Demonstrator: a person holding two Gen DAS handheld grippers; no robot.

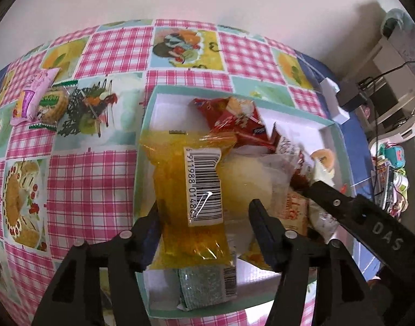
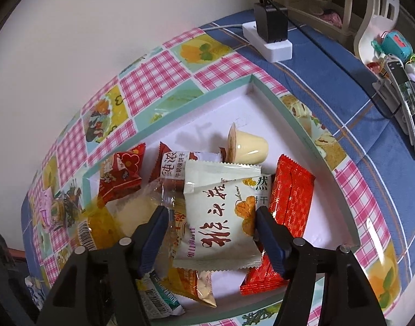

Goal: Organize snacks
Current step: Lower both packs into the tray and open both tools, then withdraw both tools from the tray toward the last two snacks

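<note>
- The left tool (image 1: 204,217) hangs over the near left part of the tray (image 1: 149,125), its two fingers spread wide on each side of the yellow packet (image 1: 191,190). The left finger is at the packet's edge, the right one stands clearly apart, so it is released.
- The yellow packet lies in the tray with its barcode up, on top of a green-grey packet (image 1: 204,282).
- The right tool (image 2: 211,224) is over the middle of the tray (image 2: 297,125), with its fingers at both sides of the cream packet (image 2: 215,217). I cannot tell if they press it or only stand beside it.
- The cream packet lies on the pile of snacks, near a bright red packet (image 2: 286,203) and a jelly cup (image 2: 248,146) lying on its side.
- Outside the tray, on the counter (image 1: 93,184), a pink packet (image 1: 33,95) and a round biscuit packet (image 1: 54,103) lie touching each other.
</note>
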